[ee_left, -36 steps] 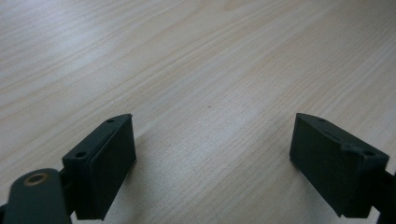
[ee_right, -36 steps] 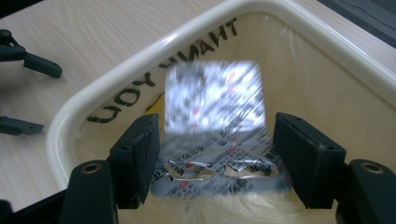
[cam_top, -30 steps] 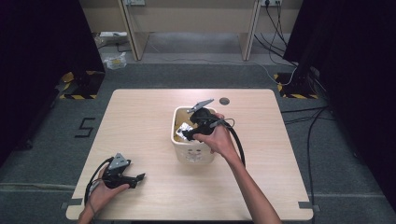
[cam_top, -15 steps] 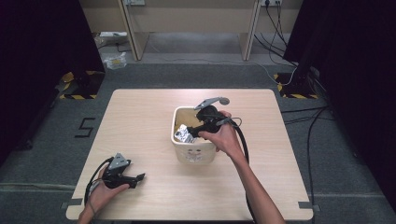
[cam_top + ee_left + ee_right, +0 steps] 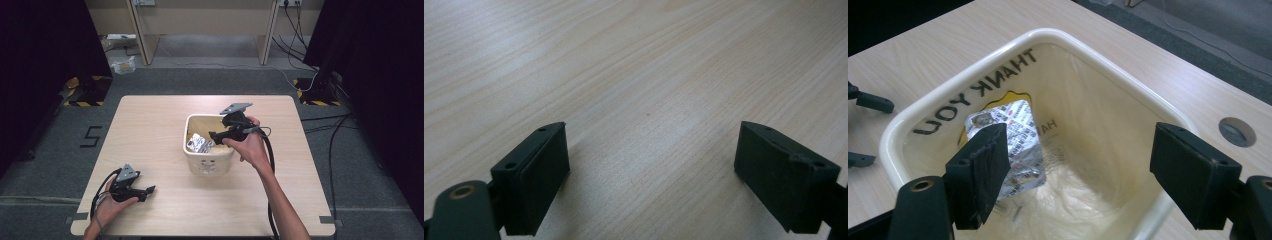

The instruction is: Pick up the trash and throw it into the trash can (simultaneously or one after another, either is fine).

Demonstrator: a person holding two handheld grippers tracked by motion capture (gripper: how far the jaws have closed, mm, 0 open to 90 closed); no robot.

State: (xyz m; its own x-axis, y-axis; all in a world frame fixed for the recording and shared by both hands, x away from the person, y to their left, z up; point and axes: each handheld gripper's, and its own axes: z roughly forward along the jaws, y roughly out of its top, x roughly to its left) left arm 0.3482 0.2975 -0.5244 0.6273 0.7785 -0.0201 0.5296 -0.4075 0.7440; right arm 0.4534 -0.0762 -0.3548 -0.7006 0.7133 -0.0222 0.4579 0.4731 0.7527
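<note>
Foil packet (image 5: 1013,145): already lies inside the bin (image 5: 192,155), released.
Right gripper (image 5: 1083,175): jaws have just been opening, nothing between them.
Left gripper (image 5: 651,175): spread wide, empty.
Left to do: apparently nothing.

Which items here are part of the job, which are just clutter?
In play:
- cream bin, plastic liner inside
- silver foil packet lying in the bin
- right gripper, jaws open over the bin, just been opening, nothing between them

Not involved:
- left gripper, open over bare table
- round hole in tabletop
- floor cables
</note>
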